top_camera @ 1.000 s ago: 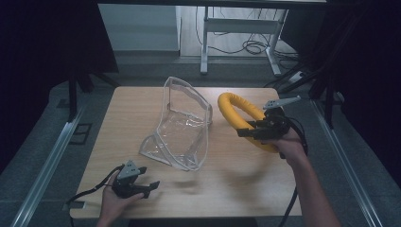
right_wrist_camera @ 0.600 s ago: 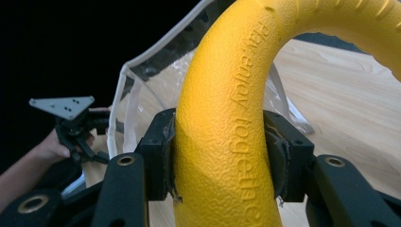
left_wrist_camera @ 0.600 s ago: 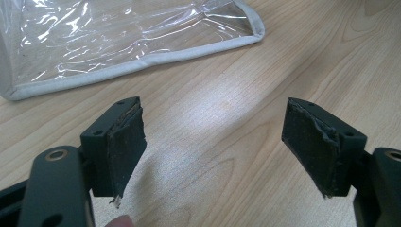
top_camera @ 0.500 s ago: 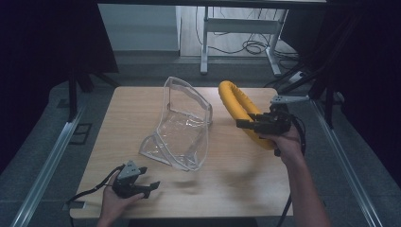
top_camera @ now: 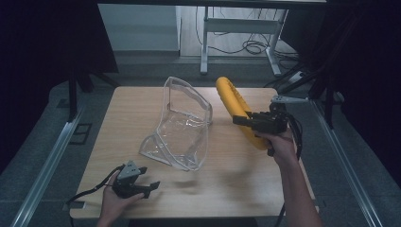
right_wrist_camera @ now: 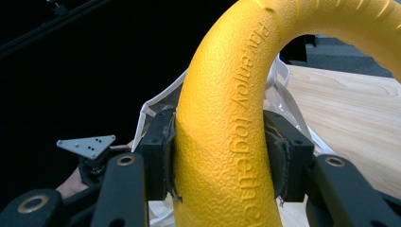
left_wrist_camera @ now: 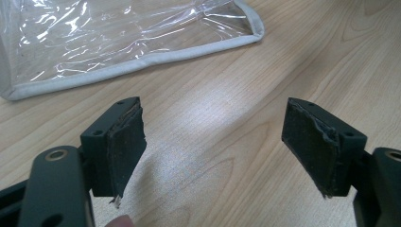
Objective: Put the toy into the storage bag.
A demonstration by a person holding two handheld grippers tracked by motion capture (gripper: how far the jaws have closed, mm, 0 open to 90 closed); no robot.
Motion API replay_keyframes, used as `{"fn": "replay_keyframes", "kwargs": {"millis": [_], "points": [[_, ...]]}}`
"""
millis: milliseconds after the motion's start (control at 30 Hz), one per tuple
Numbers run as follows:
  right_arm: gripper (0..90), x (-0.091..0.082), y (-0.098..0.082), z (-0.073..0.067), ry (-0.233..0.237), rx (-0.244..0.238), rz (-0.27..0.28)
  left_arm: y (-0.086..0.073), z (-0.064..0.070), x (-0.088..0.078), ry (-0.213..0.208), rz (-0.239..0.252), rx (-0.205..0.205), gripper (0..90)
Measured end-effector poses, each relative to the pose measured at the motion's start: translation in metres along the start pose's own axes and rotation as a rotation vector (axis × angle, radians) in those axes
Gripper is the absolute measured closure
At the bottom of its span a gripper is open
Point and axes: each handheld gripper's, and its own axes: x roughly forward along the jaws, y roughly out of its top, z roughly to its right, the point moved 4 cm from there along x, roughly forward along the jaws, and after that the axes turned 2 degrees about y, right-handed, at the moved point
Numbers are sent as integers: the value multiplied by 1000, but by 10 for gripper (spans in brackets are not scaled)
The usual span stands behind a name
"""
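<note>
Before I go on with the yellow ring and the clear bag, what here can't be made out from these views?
- Yellow ring: in the high view, the part inside the right gripper is covered by its jaws; in the right gripper view, the top and bottom edges cut it off.
- Clear bag: its opening is unreadable through glare in the high view; the left gripper view crops it.
- Left gripper: nothing between its pads.

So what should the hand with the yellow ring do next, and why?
Probably carry the yellow ring leftward toward the open top of the clear bag. The right gripper is clamped on the ring and holds it above the table, beside the bag. The left gripper is open near the bag's edge, so it looks free to steady the bag.
</note>
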Motion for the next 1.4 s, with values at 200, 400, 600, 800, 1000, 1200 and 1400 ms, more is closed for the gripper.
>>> {"fn": "replay_keyframes", "kwargs": {"millis": [200,400,600,800,1000,1200,1400], "points": [[506,1,0,-2,18,21,51,0,0,0,-1,1,1,220],[506,-2,3,-7,21,30,120,0,0,1,-1,-1,3,220],[506,-1,5,-15,43,28,159,0,0,0,-1,1,1,220],[506,-2,12,-27,58,9,195,0,0,1,0,0,1,220],[506,-2,22,-45,79,-28,210,0,0,0,0,0,1,219],[506,1,38,-65,104,-74,213,0,0,0,-2,0,0,220],[506,8,51,-81,121,-109,220,1,0,-1,-1,0,1,219]]}}
